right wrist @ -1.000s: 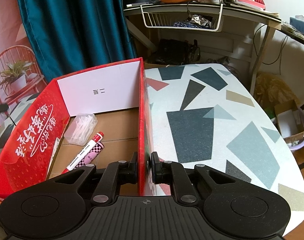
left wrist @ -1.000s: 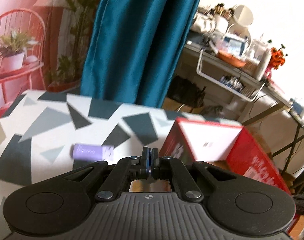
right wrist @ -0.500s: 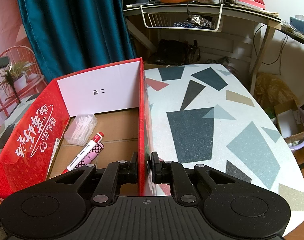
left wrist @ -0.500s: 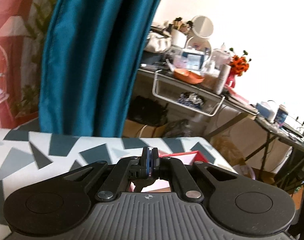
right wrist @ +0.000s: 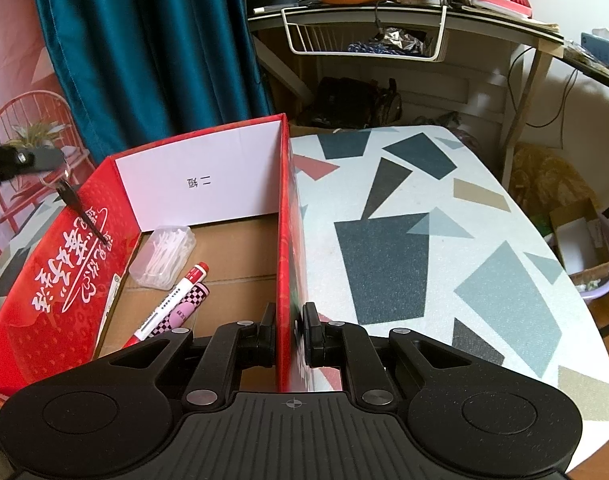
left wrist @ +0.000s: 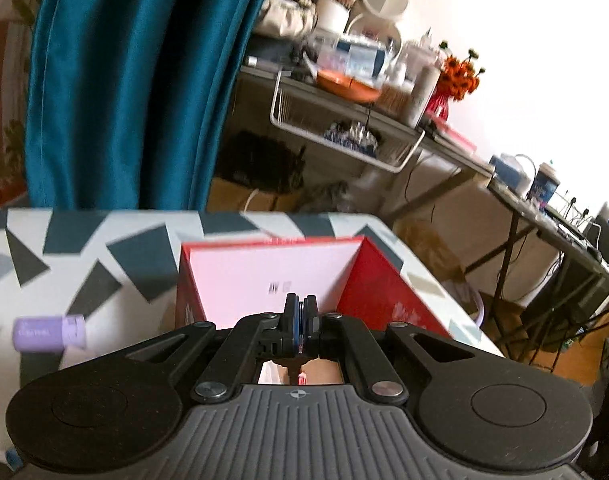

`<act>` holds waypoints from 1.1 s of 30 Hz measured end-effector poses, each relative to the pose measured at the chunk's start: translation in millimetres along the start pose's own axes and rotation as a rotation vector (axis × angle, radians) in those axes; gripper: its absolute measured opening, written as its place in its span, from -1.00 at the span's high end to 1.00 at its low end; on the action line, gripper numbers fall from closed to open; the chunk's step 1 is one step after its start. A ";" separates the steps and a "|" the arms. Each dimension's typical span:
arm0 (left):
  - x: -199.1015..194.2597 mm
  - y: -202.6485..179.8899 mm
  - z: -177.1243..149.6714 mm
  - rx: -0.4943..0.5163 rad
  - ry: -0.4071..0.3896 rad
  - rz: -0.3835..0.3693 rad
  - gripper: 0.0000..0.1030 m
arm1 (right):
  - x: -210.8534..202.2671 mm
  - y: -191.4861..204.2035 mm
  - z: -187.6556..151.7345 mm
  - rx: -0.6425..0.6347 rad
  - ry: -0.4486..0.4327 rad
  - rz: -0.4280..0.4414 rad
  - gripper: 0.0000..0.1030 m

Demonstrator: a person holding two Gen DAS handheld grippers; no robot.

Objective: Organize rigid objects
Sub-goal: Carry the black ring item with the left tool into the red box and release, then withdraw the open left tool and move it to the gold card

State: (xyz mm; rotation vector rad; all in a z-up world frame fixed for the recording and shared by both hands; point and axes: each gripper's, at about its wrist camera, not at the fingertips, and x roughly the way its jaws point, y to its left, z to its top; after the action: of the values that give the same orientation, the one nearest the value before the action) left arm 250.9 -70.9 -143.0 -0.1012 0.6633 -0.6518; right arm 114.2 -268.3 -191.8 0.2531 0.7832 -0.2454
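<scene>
Left tongs (left wrist: 300, 322) swing back over the red box (right wrist: 284, 240), pressed together on a thin dark pick (right wrist: 82, 210) | right tongs (right wrist: 289, 334) pinch the box's side wall, unmoved | advice: lower the pick below the rim before letting go | purple tube (left wrist: 48, 333) waits on the surface (left wrist: 84, 264), left of the left tongs.

Box end wall (right wrist: 200, 184): small black print, "二" and a second character, seen upside down.
Box left wall (right wrist: 64, 264): large white Chinese script, not legible.
</scene>
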 end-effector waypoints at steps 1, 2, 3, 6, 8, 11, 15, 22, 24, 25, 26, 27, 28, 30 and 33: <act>3.2 0.9 -2.7 -0.001 0.012 0.003 0.95 | 0.0 -0.3 -0.1 0.001 0.000 0.001 0.79; 6.2 1.3 -5.4 0.003 0.023 0.007 0.95 | 0.1 -0.5 -0.1 0.002 0.000 0.003 0.78; 9.4 1.5 -8.3 0.012 0.036 0.011 0.95 | 0.0 -0.5 0.1 0.002 -0.001 0.003 0.78; 20.2 2.1 -13.6 0.039 0.073 0.015 0.95 | 0.2 -1.1 -0.3 0.004 -0.003 0.005 0.78; 24.5 3.1 -17.7 0.050 0.091 0.014 0.95 | -0.1 -1.2 -0.6 0.005 -0.003 0.006 0.78; 26.3 6.1 -21.1 0.069 0.099 0.024 0.94 | -0.3 -1.3 -0.5 0.004 -0.001 0.005 0.78; 22.4 6.4 -17.5 0.092 0.081 0.008 0.93 | -0.4 -1.9 -0.4 0.005 -0.001 0.007 0.78; -3.7 6.8 -6.9 0.127 -0.021 0.055 0.46 | -0.2 -1.8 -0.4 0.005 -0.001 0.007 0.78; -9.6 12.5 -5.2 0.150 -0.021 0.134 0.05 | -0.3 -1.9 -0.4 0.006 -0.001 0.008 0.78; -12.2 15.9 -5.2 0.154 -0.020 0.160 -0.01 | -0.1 -1.7 -0.3 0.006 -0.001 0.008 0.78; -15.6 22.0 -5.5 0.149 -0.017 0.181 -0.02 | -0.1 -2.0 -0.4 0.008 0.000 0.010 0.77; -18.8 29.0 -6.2 0.137 -0.011 0.199 -0.02 | 0.3 -1.8 -0.2 0.009 0.000 0.010 0.77; -21.6 34.6 -6.6 0.127 -0.007 0.216 -0.02 | 0.4 -1.7 -0.1 0.009 0.001 0.011 0.77; -26.6 47.8 -10.7 0.111 0.011 0.258 -0.03 | 0.6 -1.6 0.0 0.011 -0.002 0.011 0.77; -30.6 58.2 -19.4 0.106 0.042 0.315 -0.03 | 0.6 -2.6 0.0 0.013 -0.001 0.017 0.76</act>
State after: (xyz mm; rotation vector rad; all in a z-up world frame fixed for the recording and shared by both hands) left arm 251.8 -4.1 -158.6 0.1141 0.6668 -0.3845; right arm 113.8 -270.9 -192.6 0.2720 0.7781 -0.2344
